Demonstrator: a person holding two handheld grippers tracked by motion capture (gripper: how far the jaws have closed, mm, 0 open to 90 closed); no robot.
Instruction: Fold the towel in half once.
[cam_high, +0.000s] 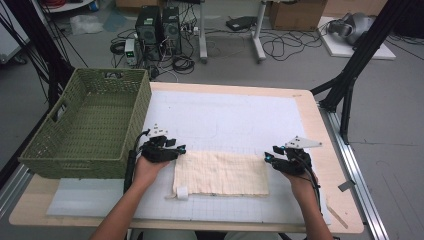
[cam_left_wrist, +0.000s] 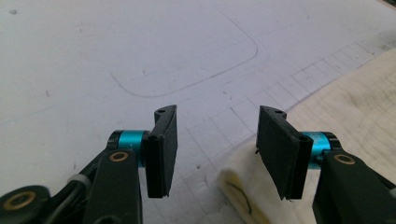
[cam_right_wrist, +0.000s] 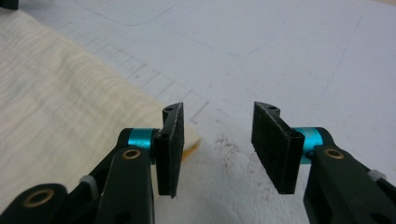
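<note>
The cloth (cam_high: 221, 173) lies flat on the white mat (cam_high: 240, 120), folded into a wide rectangle near my edge of the table (cam_high: 320, 125). I judge the step in hand to be taking its two far corners for another fold, with neither corner gripped yet.

My left gripper (cam_high: 181, 149) sits at the cloth's 10 o'clock corner. In the left gripper view its jaws stand wide apart and empty, and the cloth corner (cam_left_wrist: 243, 186) lies just under and between them, nearer the jaw at 3 o'clock.

My right gripper (cam_high: 268, 157) sits at the 2 o'clock corner. In the right gripper view its jaws are likewise spread with nothing held; the cloth edge (cam_right_wrist: 191, 144) pokes past the 9 o'clock jaw, so the corner is barely inside the gap.

Next, I think, both grippers need to dip to the mat and close on a corner each, the right one shifting slightly toward the cloth first.

A green basket (cam_high: 85, 125) stands at 9 o'clock, well apart from the cloth.
</note>
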